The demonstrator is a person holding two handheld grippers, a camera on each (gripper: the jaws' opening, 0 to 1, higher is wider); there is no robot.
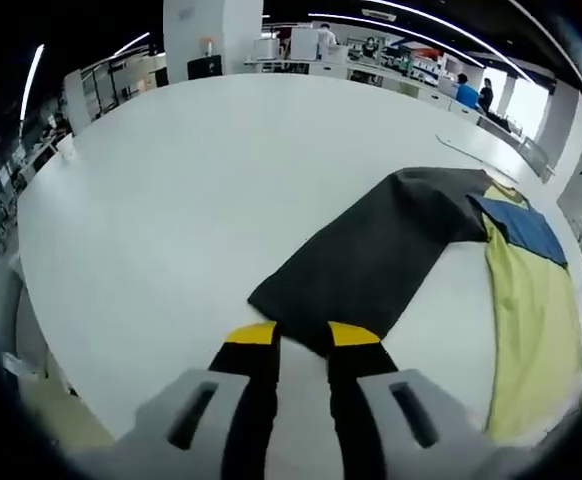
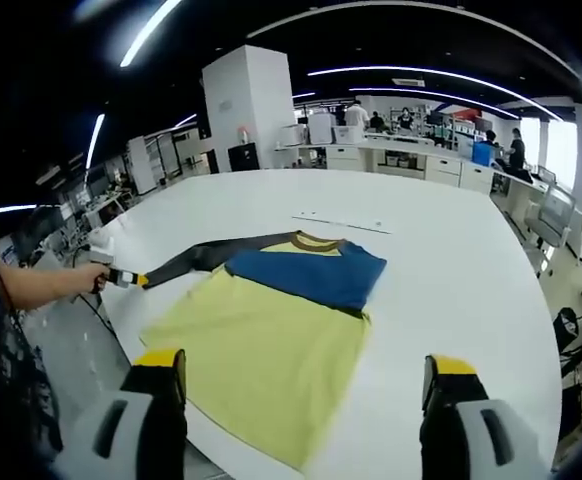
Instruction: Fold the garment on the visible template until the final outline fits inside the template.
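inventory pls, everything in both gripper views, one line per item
garment: 1, yellow-green body with a blue chest panel, lying flat on the table
dark sleeve: 1, charcoal, stretched out sideways from the garment, its cuff between the left gripper's tips
table: 1, white, large, under the garment
thin strip: 1, pale, flat on the table beyond the collar; too small to identify
white pillar: 1, behind the table
desks and people: several, far background, details unclear
left gripper: 1, black jaws with yellow tips, closed on the sleeve cuff
right gripper: 1, black jaws with yellow tips, wide apart above the garment's near edge
person's hand: 1, holding the left gripper at the table edge
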